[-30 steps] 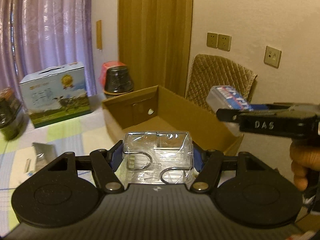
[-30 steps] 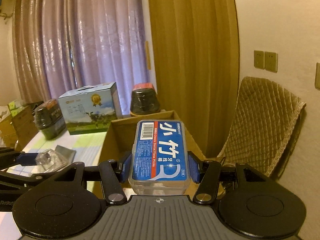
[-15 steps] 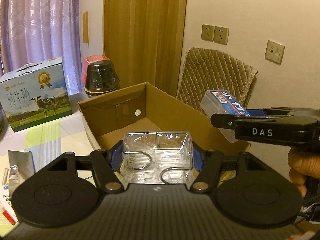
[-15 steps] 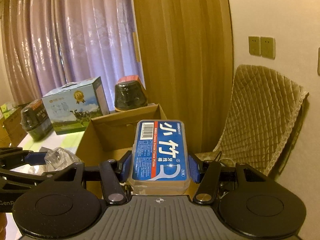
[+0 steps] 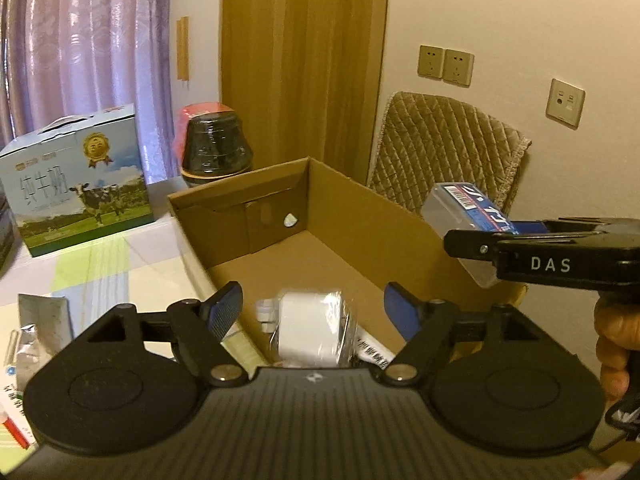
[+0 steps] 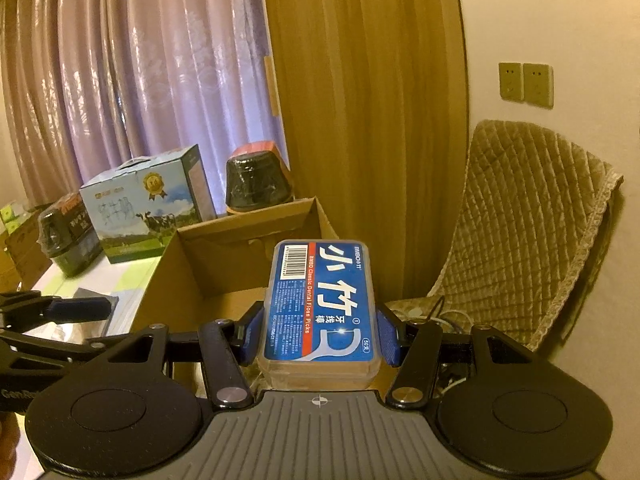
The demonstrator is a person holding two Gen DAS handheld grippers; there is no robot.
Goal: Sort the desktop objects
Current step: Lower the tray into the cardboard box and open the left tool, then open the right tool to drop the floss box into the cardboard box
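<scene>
Dental floss pick box (image 6: 322,304), blue-labelled clear plastic, is pinched in the right hand-held gripper (image 6: 320,334) above the right wall of the open brown cardboard carton (image 5: 360,216) on the worktop (image 5: 132,276). Left hand-held gripper (image 5: 314,312) hangs spread over the carton's near end, above a clear-wrapped white packet (image 5: 310,330). Risk: released here, the floss box may strike the carton wall and fall outside.

A tall wooden door (image 5: 304,64) stands in the cream wall (image 5: 512,12). Left of the door hang mauve curtains (image 5: 80,40); right of it, a quilted chair (image 5: 448,148) beneath two sockets (image 5: 445,65).
</scene>
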